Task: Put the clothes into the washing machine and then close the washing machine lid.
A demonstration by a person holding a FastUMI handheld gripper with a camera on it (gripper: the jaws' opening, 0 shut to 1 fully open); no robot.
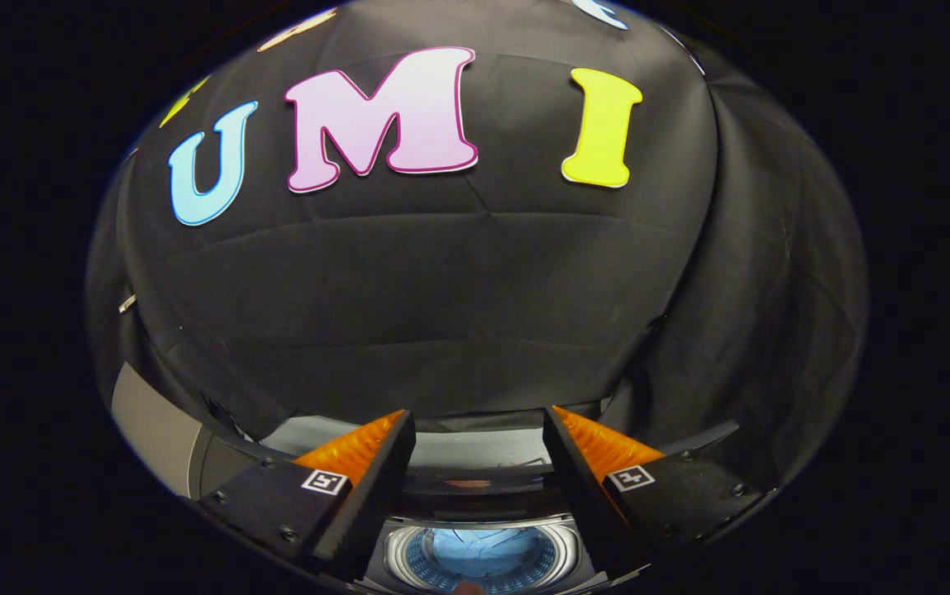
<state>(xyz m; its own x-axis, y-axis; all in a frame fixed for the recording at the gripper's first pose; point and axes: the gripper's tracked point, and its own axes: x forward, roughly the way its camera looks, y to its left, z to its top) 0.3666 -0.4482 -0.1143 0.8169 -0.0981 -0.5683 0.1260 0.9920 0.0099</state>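
The washing machine (475,463) sits low beneath the gripper, seen from above and close against the black cloth wall (458,289) of the booth, which hangs down behind it and folds into a draped corner off to the right. The machine's lid (475,448) stands raised at the back, a pale grey panel rising between the two fingers toward the cloth. Its top opening is uncovered, so the lid is not yet shut.

Below the lid, between and just beneath the fingers, lies the round drum (481,555), ringed by a bright perforated metal wall. Inside it rests something blue with folds and creases, most likely the clothes (479,548), though the detail is too small to say what garment it is.

To the left, beyond the left finger, a grey flat surface (152,426) curves away under the edge of the cloth; what it belongs to cannot be told.

The gripper (479,430) hangs over the machine with its fingers spread well apart and nothing between them. Each finger (359,450) has a ribbed inner pad, and each finger body carries a small square marker (324,482).
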